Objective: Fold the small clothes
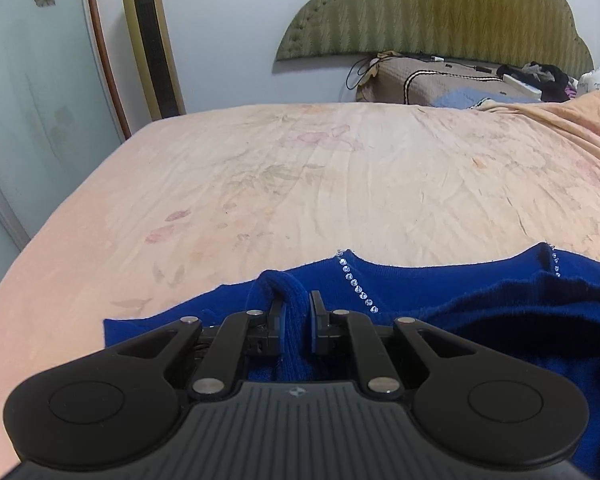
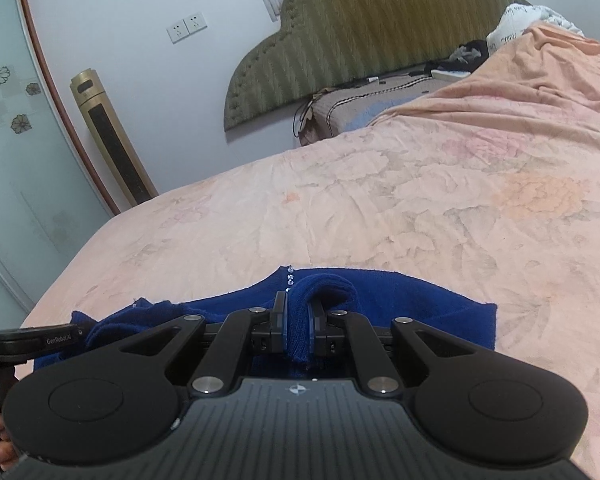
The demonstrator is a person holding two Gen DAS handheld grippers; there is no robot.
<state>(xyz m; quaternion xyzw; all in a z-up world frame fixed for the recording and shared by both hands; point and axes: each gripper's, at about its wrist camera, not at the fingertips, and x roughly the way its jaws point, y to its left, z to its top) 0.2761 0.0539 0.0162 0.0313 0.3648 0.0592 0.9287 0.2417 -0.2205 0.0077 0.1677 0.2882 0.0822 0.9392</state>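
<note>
Mid-fold on blue sweater, spread on bed. Left gripper pinched shut on a bunched knit edge; right gripper likewise clamped on a fold of the same garment. Both tilted downward, low over the cloth, side by side. Rhinestone neckline trim just beyond left fingers. Next, probably: carry held edge across, lay flat, then release.

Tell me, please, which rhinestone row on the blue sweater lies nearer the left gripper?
The rhinestone row just right of the left gripper, which is shut on a sweater fold; the other row lies far right.
</note>
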